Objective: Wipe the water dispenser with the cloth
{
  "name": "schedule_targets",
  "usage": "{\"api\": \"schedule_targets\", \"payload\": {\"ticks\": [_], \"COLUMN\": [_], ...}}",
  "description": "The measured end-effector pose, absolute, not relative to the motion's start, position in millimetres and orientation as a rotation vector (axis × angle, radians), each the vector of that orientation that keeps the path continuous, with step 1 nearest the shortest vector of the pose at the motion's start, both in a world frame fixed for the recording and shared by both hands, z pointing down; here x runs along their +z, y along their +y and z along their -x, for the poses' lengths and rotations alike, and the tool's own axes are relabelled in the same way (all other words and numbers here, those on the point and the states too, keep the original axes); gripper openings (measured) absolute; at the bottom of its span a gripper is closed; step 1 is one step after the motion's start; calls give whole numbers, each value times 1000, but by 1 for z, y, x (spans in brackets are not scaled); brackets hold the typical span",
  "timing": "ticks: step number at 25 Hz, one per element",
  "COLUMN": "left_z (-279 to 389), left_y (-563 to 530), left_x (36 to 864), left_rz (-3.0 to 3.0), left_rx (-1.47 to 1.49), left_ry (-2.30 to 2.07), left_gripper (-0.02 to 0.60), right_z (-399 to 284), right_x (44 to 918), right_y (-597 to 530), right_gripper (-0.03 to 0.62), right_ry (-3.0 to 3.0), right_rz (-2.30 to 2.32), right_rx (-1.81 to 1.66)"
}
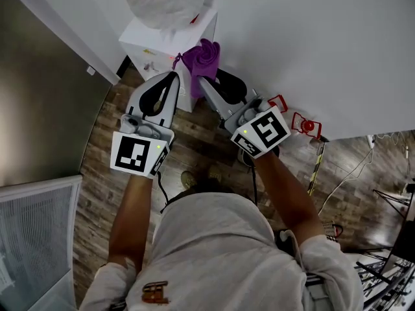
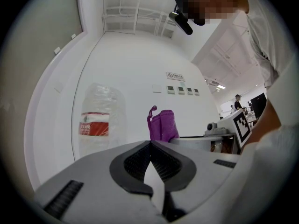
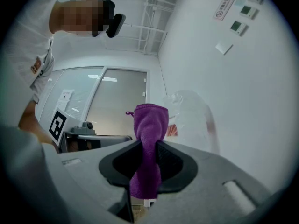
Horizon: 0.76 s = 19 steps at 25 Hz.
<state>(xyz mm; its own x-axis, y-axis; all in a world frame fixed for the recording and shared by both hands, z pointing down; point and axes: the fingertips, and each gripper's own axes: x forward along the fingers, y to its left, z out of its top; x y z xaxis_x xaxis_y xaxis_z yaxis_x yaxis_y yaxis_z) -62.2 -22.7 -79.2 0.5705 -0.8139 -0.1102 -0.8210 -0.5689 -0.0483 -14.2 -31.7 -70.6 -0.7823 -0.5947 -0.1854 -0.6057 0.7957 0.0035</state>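
Water bottle (image 1: pixel 165 2) cut off at top edge, dispenser (image 1: pixel 146 44) partly behind cloth (image 1: pixel 202 58) — wall sign (image 2: pixel 175 76) print illegible

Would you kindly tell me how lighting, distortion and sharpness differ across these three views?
Head view: even, rather dim light, the water bottle washed out at the top edge. Left gripper view: strong fisheye with black corners, seams of the white wall bowed, bottle pale against it. Right gripper view: same fisheye; the purple cloth is crisp, the bottle behind it hazy.

Top centre: bottle (image 1: pixel 165 2) on dispenser (image 1: pixel 155 44); cloth (image 1: pixel 202 58) at its lower right, in right tool (image 1: pixel 205 81); left tool (image 1: pixel 174 78) just left.
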Motion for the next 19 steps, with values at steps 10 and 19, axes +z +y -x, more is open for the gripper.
{"api": "schedule_targets", "payload": {"ticks": [10,19], "left_z": [60,55], "left_y": [-26,-31], "left_x": [-83,-80], "left_rz": [2696,2697], "left_rx": [117,112], "left_ry": [1401,1403], "left_gripper": [-2,-2], "right_z": [12,6], "right_x": [-74,-72], "right_y": [-34,-38], "right_gripper": [92,92], "right_ry": [2805,2806], "right_rz": [946,947], "right_rx": [104,107]}}
